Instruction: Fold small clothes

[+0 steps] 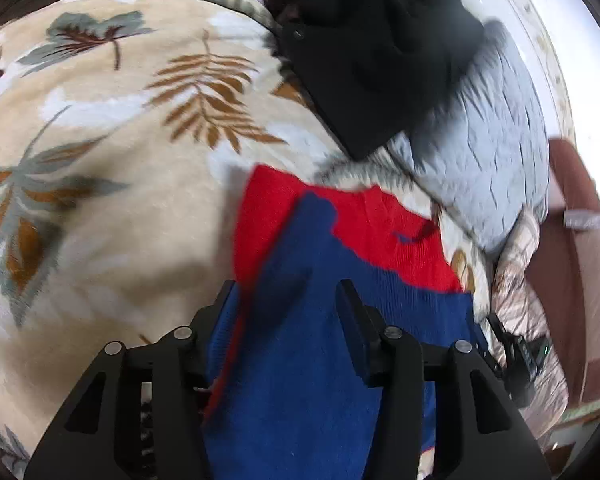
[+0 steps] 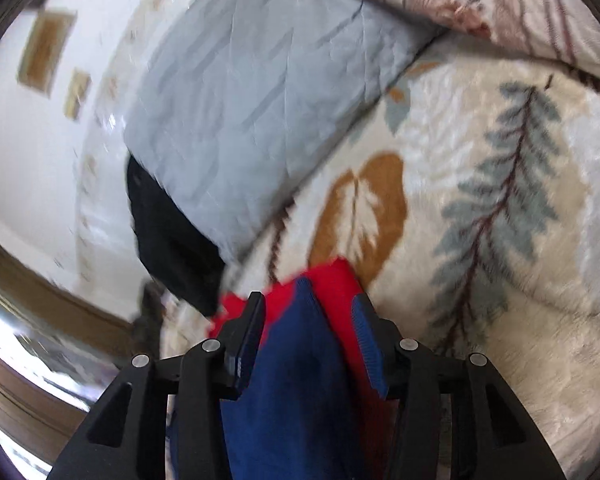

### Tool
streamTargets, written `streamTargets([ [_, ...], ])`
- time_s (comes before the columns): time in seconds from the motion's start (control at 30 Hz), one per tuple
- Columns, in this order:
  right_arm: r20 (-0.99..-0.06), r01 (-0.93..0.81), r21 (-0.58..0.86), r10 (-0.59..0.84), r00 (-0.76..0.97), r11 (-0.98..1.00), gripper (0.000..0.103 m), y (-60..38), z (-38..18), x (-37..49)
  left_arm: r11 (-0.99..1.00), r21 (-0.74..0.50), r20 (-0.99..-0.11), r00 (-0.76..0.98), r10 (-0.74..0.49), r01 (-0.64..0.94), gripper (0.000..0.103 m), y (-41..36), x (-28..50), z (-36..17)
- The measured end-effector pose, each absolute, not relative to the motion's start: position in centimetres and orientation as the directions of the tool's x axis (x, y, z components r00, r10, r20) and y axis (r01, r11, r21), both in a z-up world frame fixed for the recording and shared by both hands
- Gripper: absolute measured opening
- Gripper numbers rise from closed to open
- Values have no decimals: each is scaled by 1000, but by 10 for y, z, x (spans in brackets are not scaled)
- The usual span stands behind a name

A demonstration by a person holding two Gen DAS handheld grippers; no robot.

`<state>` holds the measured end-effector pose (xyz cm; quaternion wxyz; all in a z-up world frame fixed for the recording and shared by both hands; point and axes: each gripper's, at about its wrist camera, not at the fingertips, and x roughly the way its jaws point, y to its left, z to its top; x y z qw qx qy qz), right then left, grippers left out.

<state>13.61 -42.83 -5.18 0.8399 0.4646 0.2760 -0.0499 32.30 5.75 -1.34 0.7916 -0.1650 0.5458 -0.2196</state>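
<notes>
1. The garment (image 1: 320, 344) is a small knit piece in red and blue. It lies on a cream blanket (image 1: 112, 200) printed with brown and grey-green leaves. In the left wrist view the blue part fills the near middle and the red part spreads beyond it, toward the top and right.

2. The left gripper (image 1: 290, 300) hangs over the blue cloth with its jaws apart. The blue knit runs up between the two black fingers (image 1: 356, 320). The pads do not look pressed on the cloth, though the picture is blurred.

3. The right gripper (image 2: 310, 312) also has its jaws apart. A bunched fold of the garment (image 2: 300, 380), blue with red along its right side, rises between the fingers (image 2: 252, 332). There is a gap at the pads, so the cloth is between them but not clamped.

4. In the right wrist view the red tip of the garment reaches just past the fingertips onto the blanket (image 2: 500, 280), close to a brown leaf print (image 2: 360, 208).

5. A pale grey quilted cover (image 1: 488, 160) lies beyond the garment, near its red edge. A black cloth (image 1: 372, 60) lies beside the cover and partly over it in the left view.

6. A pinkish patterned cover (image 2: 480, 4) lies past the grey one at the top of the right view.

7. A white wall (image 2: 32, 152) with two small framed pictures (image 2: 46, 50) stands to the left in the right view.
</notes>
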Motion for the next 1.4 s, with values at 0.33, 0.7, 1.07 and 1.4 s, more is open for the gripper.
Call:
streamTargets([
  [0.33,-663,302,419,62,746,857,10,-371,-33,155,944,-254,-842,431,-324,213,5,41,291,-2],
  [0.7,-505,312,560,18,863,768,9,-398,-12,147,919,-360,-767,512,-388,158,4,40,336,1],
  [1.07,-605,419,613,56,794,670,18,-417,-49,148,924,-377,-810,459,-365,70,12,59,320,-13],
  [1.4,-695,464,611,152,703,641,28,-395,-61,111,896,-439,-797,487,-357,-62,35,92,226,-16],
])
